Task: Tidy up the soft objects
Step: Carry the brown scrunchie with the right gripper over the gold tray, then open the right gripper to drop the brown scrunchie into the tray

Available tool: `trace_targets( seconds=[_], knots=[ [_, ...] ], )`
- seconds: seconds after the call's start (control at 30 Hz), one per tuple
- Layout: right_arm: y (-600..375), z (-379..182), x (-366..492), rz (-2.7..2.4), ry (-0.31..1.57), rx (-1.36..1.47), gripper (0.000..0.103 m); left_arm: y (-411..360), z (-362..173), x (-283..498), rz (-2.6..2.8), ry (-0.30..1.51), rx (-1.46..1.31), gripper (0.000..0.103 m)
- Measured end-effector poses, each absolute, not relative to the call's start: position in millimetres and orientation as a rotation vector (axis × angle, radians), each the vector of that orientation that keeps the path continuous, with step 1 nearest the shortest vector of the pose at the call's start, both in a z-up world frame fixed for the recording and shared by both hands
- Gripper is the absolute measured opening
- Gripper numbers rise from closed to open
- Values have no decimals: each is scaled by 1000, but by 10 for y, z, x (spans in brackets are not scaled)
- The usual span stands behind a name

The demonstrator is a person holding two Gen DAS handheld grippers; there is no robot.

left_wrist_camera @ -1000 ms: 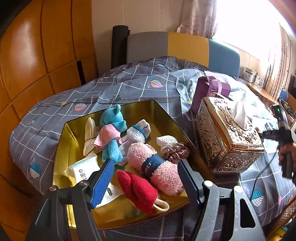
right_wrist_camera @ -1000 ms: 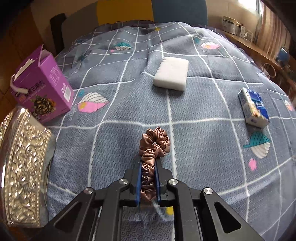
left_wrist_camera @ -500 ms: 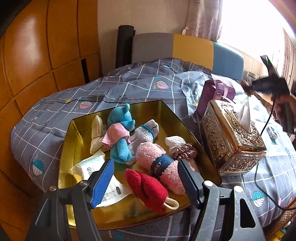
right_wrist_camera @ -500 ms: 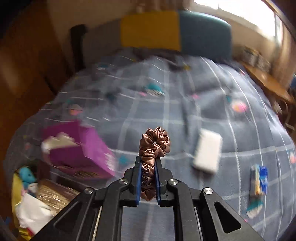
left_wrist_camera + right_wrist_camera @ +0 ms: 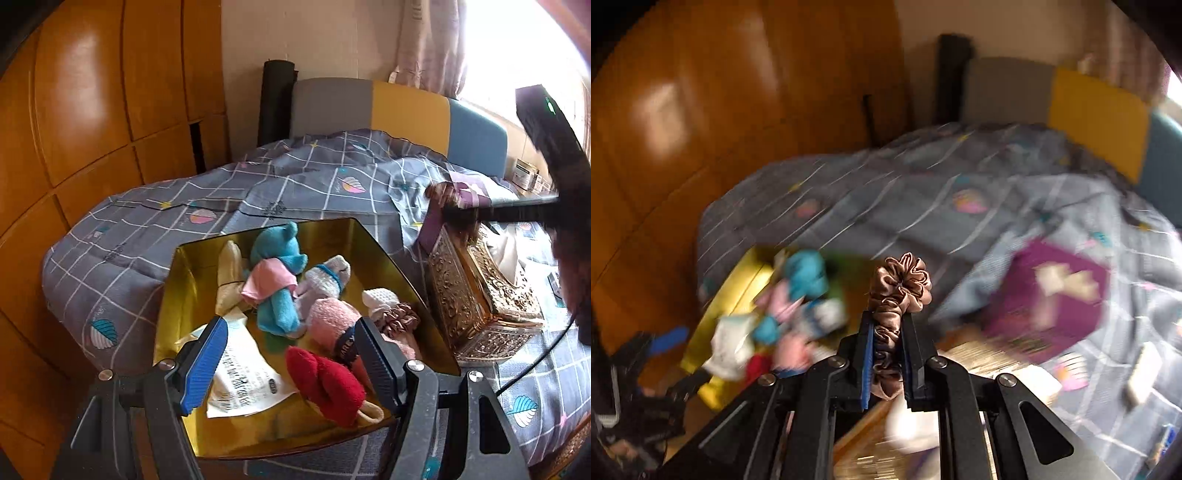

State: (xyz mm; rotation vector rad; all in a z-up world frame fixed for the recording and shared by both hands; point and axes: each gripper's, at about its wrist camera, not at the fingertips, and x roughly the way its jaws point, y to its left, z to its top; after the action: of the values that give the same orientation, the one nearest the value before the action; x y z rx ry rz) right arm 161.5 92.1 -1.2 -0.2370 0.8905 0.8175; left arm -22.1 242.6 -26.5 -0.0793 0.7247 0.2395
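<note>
The right gripper (image 5: 886, 354), jaws clamped tight on a brown satin scrunchie (image 5: 899, 291), is swinging away from the open bedspread toward the gold tray (image 5: 380, 254) at the bed's near left corner, now passing over the ornate tissue box (image 5: 480, 291). The left gripper (image 5: 291, 362) is hovering wide open and empty over the tray's near edge, so the drop-in looks next.

Soft items crowd the gold tray (image 5: 184, 288) (ornate tissue box (image 5: 480, 291) just beside).

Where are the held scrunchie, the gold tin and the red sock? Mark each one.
held scrunchie (image 5: 900, 284): right wrist view, ruffled top above the fingers.
gold tin (image 5: 192, 273): left wrist view, inner left wall.
red sock (image 5: 325, 384): left wrist view, middle of the roll.
</note>
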Motion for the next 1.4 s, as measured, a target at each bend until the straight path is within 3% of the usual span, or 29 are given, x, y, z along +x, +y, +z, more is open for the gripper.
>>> trace_targets(
  seconds=[0.27,0.6,0.67,0.8,1.07,1.2,1.4],
  knots=[
    [1371,-469,1041,1026,927,-356,13,2502,-248,-257,261,718,-77,72],
    [1667,-764,1099,907,955,-364,17,2539,-282,-288,269,726,-85,72],
    [1690,-776,1123,889,952,-360,22,2547,-282,-292,271,725,-87,72],
    [1652,-724,1131,879,925,-344,43,2556,-277,-294,274,723,-87,72],
    [1436,-483,997,832,832,-328,43,2509,-251,-294,271,718,-71,72],
    [1180,-298,962,789,775,-273,52,2470,-235,-282,272,718,-60,72],
    [664,-12,967,699,683,-201,56,2390,-190,-283,261,710,-32,72]
  ],
)
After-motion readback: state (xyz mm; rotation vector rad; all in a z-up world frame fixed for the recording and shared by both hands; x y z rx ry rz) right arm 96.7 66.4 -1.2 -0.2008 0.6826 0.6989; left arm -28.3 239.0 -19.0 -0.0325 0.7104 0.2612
